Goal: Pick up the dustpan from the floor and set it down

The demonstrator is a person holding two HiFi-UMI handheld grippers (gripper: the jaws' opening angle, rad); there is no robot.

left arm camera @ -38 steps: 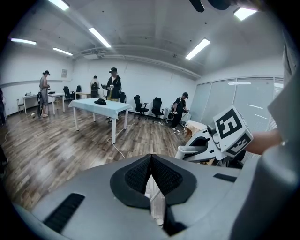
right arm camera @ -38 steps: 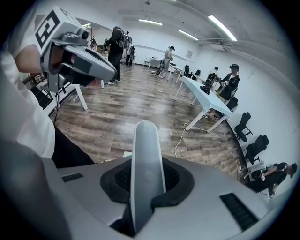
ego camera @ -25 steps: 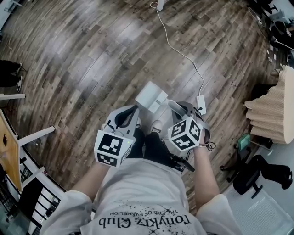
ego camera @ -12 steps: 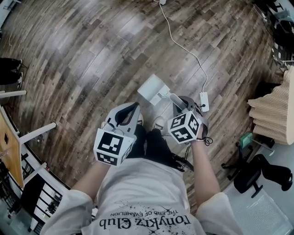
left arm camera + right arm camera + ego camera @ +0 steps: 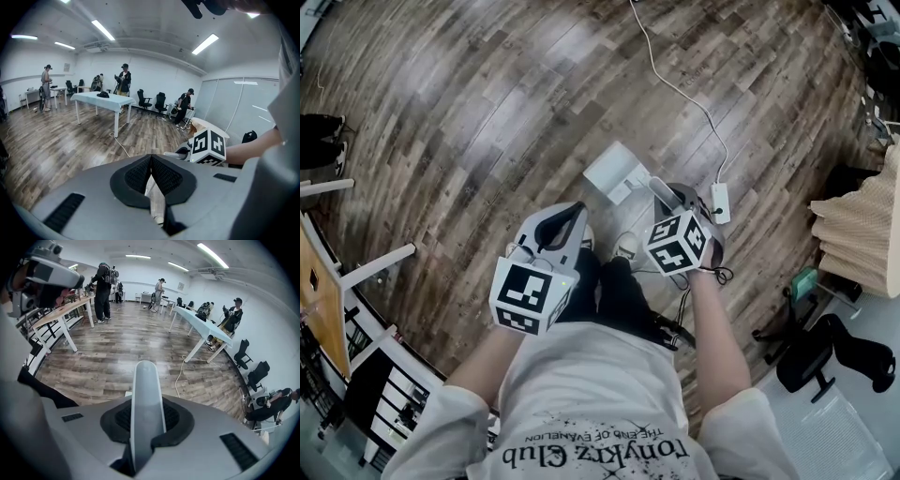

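Right, the dustpan (image 5: 614,173) was seen as a flat, boxy white plastic pan with a smooth, rounded pale-grey handle (image 5: 146,394). The handle was clamped between the ribbed black pads (image 5: 174,416) of the right tongs (image 5: 671,201) and ran straight out past their tips. The pan was held low over the floor (image 5: 469,112), just ahead of the person's white shoe (image 5: 625,246); whether it touched the planks could not be told. The floor was laid in glossy grey-brown wood-look planks. A thin white cable (image 5: 675,89) was strung across it and ended at a small white block (image 5: 719,202) just right of the right tongs. The left tongs (image 5: 576,214) were closed pad against pad, with nothing gripped. Both forearms were stretched forward and down from the torso, side by side. The right tongs were pointed steeply down, the left ones less so. A black-and-white marker cube (image 5: 530,298) was carried at the back of each.
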